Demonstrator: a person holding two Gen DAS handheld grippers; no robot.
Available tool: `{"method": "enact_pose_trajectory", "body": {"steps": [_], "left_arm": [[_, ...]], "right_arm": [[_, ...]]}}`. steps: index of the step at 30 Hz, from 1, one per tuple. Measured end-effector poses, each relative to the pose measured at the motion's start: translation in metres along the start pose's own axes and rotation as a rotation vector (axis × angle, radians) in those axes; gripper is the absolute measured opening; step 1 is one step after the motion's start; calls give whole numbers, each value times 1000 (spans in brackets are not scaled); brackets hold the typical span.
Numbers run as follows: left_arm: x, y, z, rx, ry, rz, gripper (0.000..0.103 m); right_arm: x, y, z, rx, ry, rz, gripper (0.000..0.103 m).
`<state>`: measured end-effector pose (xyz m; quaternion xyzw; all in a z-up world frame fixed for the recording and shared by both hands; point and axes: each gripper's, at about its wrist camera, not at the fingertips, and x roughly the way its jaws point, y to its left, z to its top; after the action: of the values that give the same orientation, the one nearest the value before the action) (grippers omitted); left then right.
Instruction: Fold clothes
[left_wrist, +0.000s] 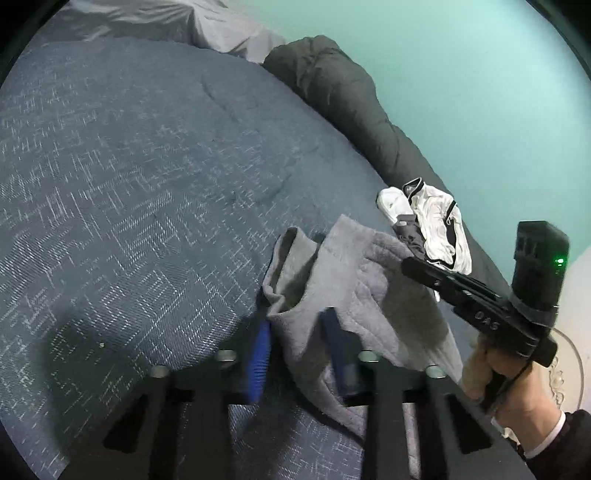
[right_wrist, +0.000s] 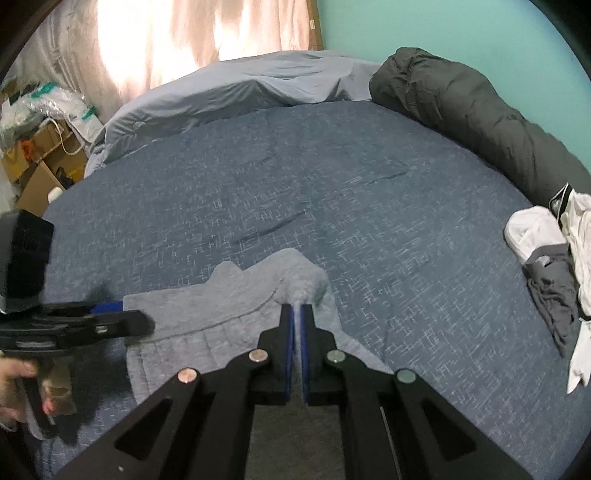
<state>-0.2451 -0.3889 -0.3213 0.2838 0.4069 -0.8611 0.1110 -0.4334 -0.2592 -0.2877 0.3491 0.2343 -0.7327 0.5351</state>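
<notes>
A grey knit garment, with a gathered waistband, lies partly lifted on the blue patterned bedspread. My right gripper is shut on a raised fold at its far edge; in the left wrist view the right gripper reaches in from the right, held by a hand. My left gripper has its blue fingers standing apart, with the garment's other edge draped between them. In the right wrist view the left gripper sits at the garment's left edge.
A heap of white, black-trimmed and grey clothes lies at the bed's right side. A rolled dark grey duvet runs along the teal wall. A pale sheet covers the bed's far end. Cardboard boxes stand beside the bed.
</notes>
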Motion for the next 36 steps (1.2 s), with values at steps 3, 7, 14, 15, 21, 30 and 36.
{"method": "enact_pose_trajectory", "body": {"steps": [3,7,14,15,21,30,36], "left_arm": [[-7,2,-2,-3,-4,-24,10],[-25,-6,2,-4,-41,-68,9],[-37,11,-2,-66,-45,-90,6],[-35,13,-3,-71,-39,-85,6],[-30,17,-3,-71,-26,-73,6],[-20,25,-8,-84,18,-46,6],[-21,29,-10,-93,24,-42,6]], "right_arm": [[-3,0,1,-3,-4,18,3],[-19,-2,6,-7,-40,52,3],[-19,-13,7,60,-35,148,3],[-10,-11,4,58,-12,144,3],[41,-4,-4,62,92,65,3],[40,-16,6,119,73,-20,5],[20,-16,21,179,-13,69,40]]}}
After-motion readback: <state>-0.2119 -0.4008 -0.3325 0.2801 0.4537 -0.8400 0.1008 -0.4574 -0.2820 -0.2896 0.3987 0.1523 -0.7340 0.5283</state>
